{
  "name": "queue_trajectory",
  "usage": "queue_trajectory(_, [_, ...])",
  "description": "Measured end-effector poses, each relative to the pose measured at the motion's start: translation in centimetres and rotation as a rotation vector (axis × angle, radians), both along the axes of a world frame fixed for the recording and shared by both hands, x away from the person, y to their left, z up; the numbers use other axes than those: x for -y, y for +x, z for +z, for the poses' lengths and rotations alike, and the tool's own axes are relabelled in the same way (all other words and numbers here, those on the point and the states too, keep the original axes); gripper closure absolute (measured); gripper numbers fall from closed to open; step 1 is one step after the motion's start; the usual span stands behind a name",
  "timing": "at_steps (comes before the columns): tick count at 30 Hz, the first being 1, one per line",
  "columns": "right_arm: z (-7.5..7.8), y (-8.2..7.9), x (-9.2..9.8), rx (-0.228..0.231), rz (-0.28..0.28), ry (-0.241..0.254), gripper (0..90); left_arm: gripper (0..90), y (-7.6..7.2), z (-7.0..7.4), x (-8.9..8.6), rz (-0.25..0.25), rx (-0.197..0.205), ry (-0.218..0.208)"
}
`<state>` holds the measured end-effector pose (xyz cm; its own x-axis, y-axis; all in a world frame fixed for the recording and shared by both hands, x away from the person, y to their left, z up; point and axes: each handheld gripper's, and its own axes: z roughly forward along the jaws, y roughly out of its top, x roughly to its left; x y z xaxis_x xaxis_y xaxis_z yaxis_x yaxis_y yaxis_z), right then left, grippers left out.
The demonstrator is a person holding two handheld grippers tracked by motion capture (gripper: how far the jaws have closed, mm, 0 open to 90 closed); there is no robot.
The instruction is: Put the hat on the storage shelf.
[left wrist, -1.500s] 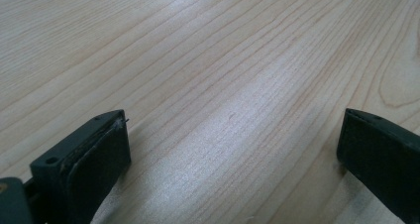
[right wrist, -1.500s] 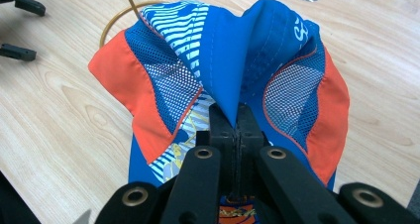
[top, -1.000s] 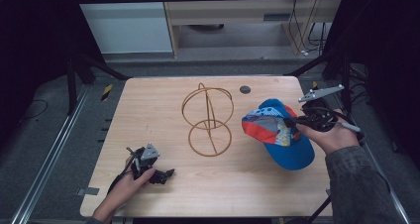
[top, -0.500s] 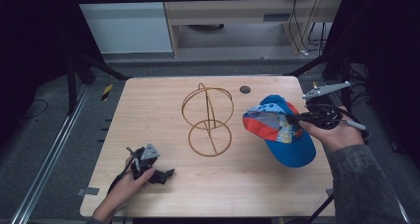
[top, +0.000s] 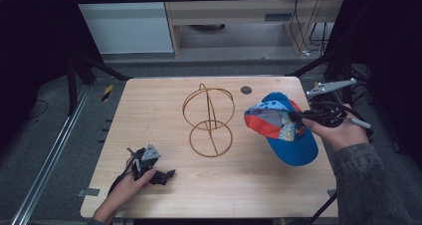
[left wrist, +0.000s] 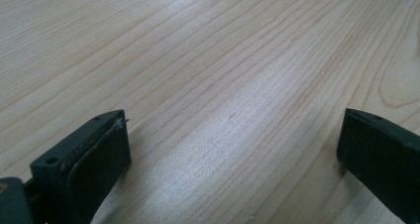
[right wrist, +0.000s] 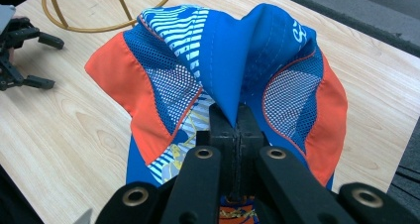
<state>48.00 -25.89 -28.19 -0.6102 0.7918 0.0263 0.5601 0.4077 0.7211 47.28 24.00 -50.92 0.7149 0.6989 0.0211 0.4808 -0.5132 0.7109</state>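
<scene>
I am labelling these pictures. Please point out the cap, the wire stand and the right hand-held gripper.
cap (top: 293, 148): high view, on the blue brim.
wire stand (top: 211, 138): high view, on its lower ring.
right hand-held gripper (right wrist: 236, 122): right gripper view, at the pinching jaw tips.

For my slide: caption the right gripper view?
Right gripper pinching a fold of the blue cap above the table.

The right gripper (right wrist: 233, 130) is black, with two flat linkage bars fixed by brass-coloured rivets and a grey three-cornered plate on top. The left gripper (top: 161, 175) is black too, with broad matte pads (left wrist: 99, 164) and a grey plate. A dark grey sleeve (top: 370, 185) covers the forearm behind the right gripper.
</scene>
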Motion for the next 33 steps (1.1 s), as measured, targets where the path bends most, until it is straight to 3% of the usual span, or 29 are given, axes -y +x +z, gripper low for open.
queue_trajectory(28, [1.4,-0.2,-0.1,0.026,0.002,0.014,89.9,0.0,0.0,0.0,0.0,0.001,-0.001,-0.001])
queue_trajectory(33, [2.2,-0.2,-0.1,0.037,0.003,0.013,90.0,0.0,0.0,0.0,0.0,0.0,-0.001,0.0])
